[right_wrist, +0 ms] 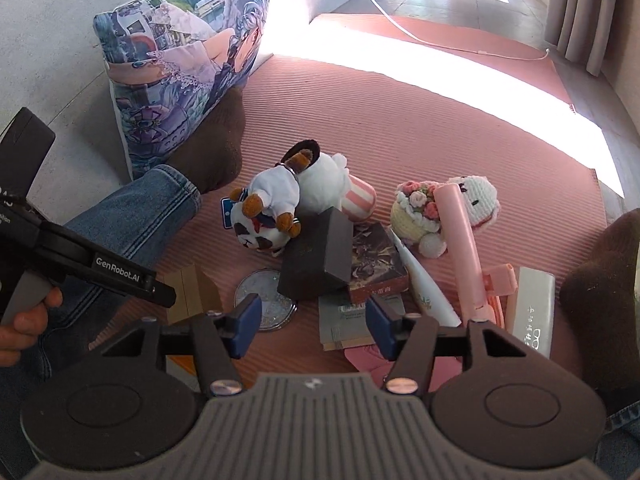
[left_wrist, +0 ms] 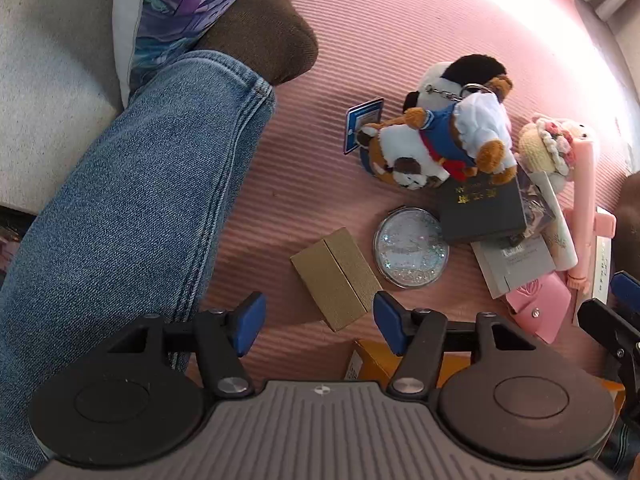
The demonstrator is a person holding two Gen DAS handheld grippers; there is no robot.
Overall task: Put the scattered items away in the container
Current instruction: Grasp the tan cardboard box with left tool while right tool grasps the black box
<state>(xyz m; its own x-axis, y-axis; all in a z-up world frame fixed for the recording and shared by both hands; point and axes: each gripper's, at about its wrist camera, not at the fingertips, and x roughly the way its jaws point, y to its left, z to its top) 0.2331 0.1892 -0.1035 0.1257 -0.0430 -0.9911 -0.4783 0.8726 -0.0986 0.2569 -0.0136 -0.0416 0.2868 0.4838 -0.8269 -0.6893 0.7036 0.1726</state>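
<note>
Operator: While both tools hover over the ribbed pink floor mat (right_wrist: 400, 128), report status.

Technician: Left gripper (left_wrist: 318, 326): jaws spread apart, nothing between them. Right gripper (right_wrist: 312, 328): likewise spread and empty. The scattered items lie clustered on the mat. The tan cardboard box (left_wrist: 334, 278) sits just beyond the left gripper, close beside the round glitter-filled compact mirror (left_wrist: 410, 252). The black hinged case (right_wrist: 318, 258) rests tilted on the pile, touching the brown-and-white plush dog keychain (right_wrist: 272, 204).

Operator: Container location?

Technician: An orange box edge (left_wrist: 372, 360) shows beneath the left gripper, near side. Whether that is the container cannot be confirmed.

Operator: Hazards?

Technician: Three, as judgement.
1. The cardboard box lies at an angle to the jaws; closing without first aligning could catch a corner and spin it away.
2. The black case leans on neighbouring items; lifting anything under it may tip it onto the mirror.
3. The pink folding handle (right_wrist: 460, 248) crosses the crocheted cream flower basket (right_wrist: 416, 212); pulling either one may drag the other.
</note>
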